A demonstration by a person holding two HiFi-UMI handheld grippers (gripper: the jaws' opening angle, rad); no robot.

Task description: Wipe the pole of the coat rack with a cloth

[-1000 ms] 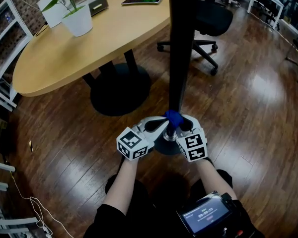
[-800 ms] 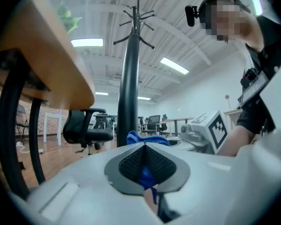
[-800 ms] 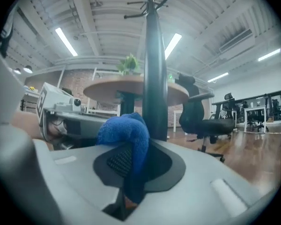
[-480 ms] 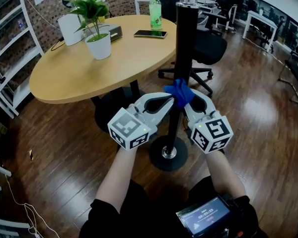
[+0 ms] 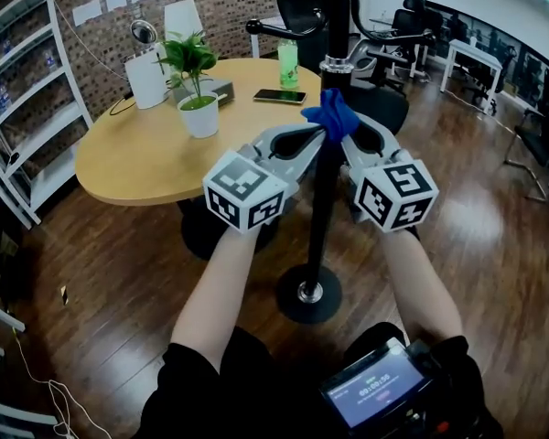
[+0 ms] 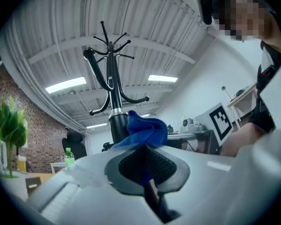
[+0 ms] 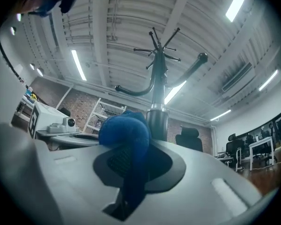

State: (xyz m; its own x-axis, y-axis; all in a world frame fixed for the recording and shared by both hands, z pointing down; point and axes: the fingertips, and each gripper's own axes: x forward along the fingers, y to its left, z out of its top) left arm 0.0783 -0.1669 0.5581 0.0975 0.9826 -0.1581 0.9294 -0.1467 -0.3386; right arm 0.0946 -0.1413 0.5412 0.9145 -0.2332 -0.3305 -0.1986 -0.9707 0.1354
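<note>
Head view, nearest first: a small screen unit (image 5: 375, 393) sits at the person's waist and both forearms reach forward. The left gripper (image 5: 304, 141) and right gripper (image 5: 355, 143) close in from either side of the black pole (image 5: 322, 210). Between them the blue cloth (image 5: 331, 114) is bunched against the pole, high up, just under the silver collar (image 5: 335, 65).

Left gripper view confirms it: jaws clamped on a tail of the cloth (image 6: 145, 129), pole (image 6: 115, 125) right behind. Right gripper view, same story: jaws pinched down on the cloth (image 7: 125, 134), pole (image 7: 156, 120) just beyond.

This reads as a wiping stroke near the top of the lower section. To do it well, I'd pull both ends taut so the cloth hugs the pole, hold the pressure even and travel straight along it; a slack fold would likely skip the back. Mind the round base (image 5: 308, 293), which a sideways tug could rock.

Beyond, the wooden table (image 5: 128, 167) carries a potted plant (image 5: 199, 108) mid-top, with a phone (image 5: 278, 95) and green bottle (image 5: 287, 60) at its far edge.
</note>
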